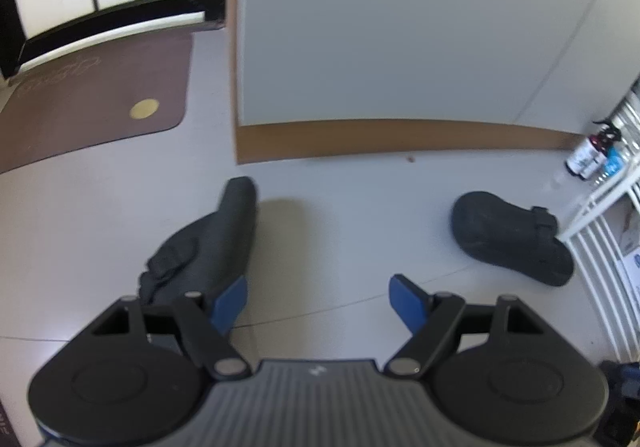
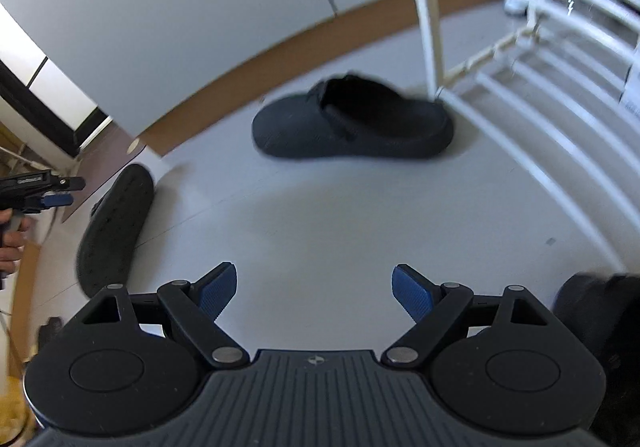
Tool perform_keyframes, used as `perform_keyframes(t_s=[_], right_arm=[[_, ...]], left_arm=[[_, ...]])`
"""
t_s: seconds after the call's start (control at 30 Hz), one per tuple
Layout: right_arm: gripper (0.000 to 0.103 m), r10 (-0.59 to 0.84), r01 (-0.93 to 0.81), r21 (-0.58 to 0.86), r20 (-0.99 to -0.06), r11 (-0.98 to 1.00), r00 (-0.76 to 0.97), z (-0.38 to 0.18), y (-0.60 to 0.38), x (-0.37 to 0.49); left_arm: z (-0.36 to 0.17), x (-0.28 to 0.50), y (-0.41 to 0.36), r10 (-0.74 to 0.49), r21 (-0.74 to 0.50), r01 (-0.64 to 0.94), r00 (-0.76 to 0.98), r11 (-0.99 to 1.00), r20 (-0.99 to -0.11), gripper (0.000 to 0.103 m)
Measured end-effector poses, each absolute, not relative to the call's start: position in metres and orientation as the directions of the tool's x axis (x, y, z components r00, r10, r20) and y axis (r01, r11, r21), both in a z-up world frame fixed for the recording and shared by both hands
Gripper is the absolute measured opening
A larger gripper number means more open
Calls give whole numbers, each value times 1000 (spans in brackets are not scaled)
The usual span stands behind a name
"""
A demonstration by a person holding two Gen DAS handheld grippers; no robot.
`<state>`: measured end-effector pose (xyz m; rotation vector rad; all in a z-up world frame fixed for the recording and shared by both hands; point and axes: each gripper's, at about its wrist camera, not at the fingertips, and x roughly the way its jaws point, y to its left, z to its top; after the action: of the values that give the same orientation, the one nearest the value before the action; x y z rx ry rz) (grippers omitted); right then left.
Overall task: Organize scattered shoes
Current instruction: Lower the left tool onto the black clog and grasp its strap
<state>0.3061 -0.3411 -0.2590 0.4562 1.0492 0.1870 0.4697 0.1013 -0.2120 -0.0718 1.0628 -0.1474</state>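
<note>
Left wrist view, nearest: left hand-held gripper (image 1: 318, 297) hung over the floor, blue pads spread wide, nothing between them.
Left wrist view, first clog: dark clog (image 1: 208, 243) lay tipped on its side on the pale floor (image 1: 340, 215), right behind the left pad (image 1: 230, 301); contact could not be told.
Left wrist view, second clog: other clog (image 1: 510, 235) sat well off to the right, just beside the white wire rack (image 1: 600, 223).
Left wrist view, background: brown mat (image 1: 100, 111) lay at upper left; bottles (image 1: 588, 155) stood on the rack.

Right wrist view, nearest: right hand-held gripper (image 2: 314, 289) was released too, jaws wide apart over bare floor (image 2: 320, 215).
Right wrist view, upright clog: it (image 2: 352, 123) stood sole-down ahead, heel end up against the rack's leg (image 2: 430, 19).
Right wrist view, tipped clog: sole (image 2: 114, 227) faced the camera at left, well apart from its mate.
Right wrist view, far left: a hand (image 2: 10, 243) held the other hand-held gripper near the tipped clog.
</note>
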Motion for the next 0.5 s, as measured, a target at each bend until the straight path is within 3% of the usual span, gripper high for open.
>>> perform_keyframes(t_s=[0.3,0.5], right_arm=[[89,418,-45,455,-770,889,482,-261,-321,316],[89,424,-56,450,-783,891,456,-266,-315,308]], left_arm=[[-245,487,144,-78,-81,12,451,997,-889,80],[-260,494,160,-101,-130,-34,448,991,-888,83]])
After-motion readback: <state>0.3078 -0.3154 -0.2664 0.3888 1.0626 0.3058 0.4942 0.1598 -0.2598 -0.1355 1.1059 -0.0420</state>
